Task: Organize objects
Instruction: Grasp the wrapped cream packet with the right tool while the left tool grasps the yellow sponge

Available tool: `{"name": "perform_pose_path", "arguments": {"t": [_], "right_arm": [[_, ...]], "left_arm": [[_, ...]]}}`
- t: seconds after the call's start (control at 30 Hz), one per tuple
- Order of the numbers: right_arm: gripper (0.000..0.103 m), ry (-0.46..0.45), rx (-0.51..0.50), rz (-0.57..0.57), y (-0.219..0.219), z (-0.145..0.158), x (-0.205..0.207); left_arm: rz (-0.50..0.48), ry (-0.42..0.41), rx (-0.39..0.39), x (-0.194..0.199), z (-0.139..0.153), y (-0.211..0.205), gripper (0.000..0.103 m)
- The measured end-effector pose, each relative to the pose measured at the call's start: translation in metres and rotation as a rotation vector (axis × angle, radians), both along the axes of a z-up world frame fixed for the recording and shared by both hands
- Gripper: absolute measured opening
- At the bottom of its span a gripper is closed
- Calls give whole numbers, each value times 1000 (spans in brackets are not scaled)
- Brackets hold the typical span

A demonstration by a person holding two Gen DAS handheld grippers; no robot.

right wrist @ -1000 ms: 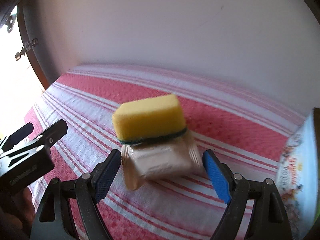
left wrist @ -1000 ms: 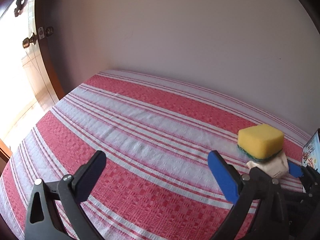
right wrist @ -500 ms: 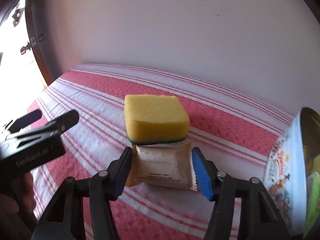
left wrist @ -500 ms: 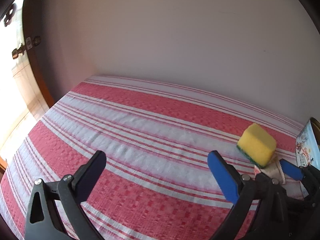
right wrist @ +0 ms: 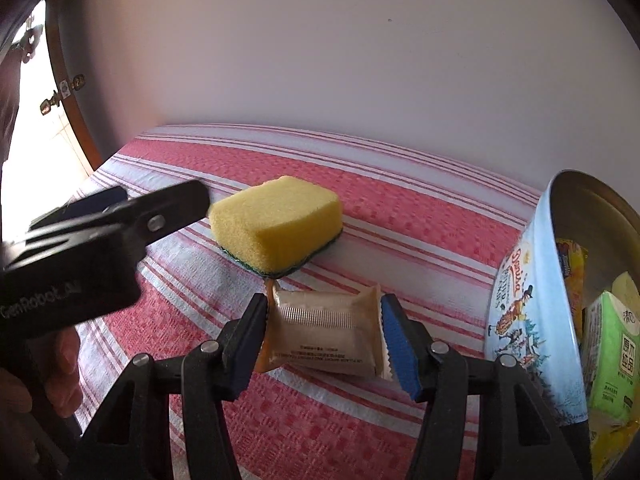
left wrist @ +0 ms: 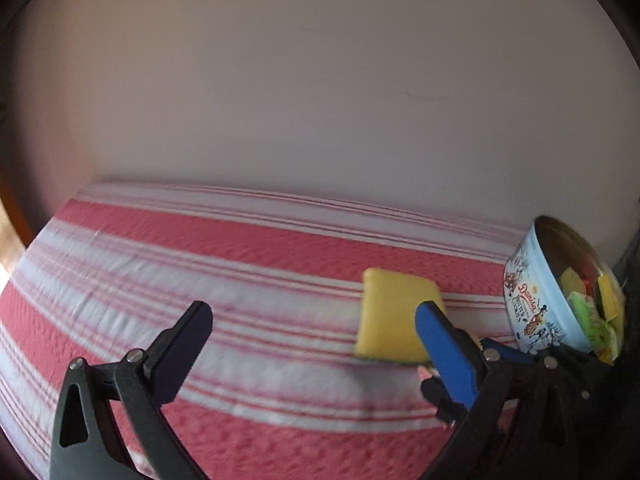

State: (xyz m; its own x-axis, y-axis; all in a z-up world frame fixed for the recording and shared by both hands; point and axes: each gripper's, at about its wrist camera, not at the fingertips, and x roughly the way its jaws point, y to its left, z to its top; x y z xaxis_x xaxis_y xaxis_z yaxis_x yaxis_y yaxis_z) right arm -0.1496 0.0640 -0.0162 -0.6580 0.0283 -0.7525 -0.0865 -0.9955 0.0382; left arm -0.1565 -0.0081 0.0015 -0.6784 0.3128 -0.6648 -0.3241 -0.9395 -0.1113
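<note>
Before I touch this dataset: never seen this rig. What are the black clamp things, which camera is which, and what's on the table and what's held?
There is no robot arm here. A person holds a two-finger clamp gripper in each hand, and each gripper carries a fisheye camera looking forward along its fingers.

In the left wrist view, the left gripper is wide open and holds nothing. In the right wrist view, the right gripper has its fingers closed against both sides of a beige snack packet, gripping it just above or on the cloth.

The surface is a table under a red and white striped tablecloth. A yellow sponge with a green scouring base sits on it, just beyond the packet. At the right stands an open Danisa cookie tin, already holding packets, including a green one.
</note>
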Motion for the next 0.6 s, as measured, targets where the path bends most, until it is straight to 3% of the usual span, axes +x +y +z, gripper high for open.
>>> {"name": "perform_pose_path", "arguments": {"t": [0.23,0.3,0.33,0.37,0.43,0.6], "right_arm": [[60,-4,-24,-12,6,-4,2],[60,-4,-26,-11,4,-5,-1],[60,-4,-28,-10,5,-5,0],[60,-4,-32,-11,4,-5,-1],[60,-4,-43,-13,5,-6,-3],[62,-9,-64,-23,3,-9,-8]], "left_arm": [[-131,-91,-60,-11,-20,51,100],[-139,-92,-135,-10,-29,62,91],[-149,-126,-144,-13,-33,63,78],[-156,-140,-124,-15,-34,61,71],[-137,-140,-65,-19,-31,50,44],[-106,-169,44,-29,-32,29,32]]}}
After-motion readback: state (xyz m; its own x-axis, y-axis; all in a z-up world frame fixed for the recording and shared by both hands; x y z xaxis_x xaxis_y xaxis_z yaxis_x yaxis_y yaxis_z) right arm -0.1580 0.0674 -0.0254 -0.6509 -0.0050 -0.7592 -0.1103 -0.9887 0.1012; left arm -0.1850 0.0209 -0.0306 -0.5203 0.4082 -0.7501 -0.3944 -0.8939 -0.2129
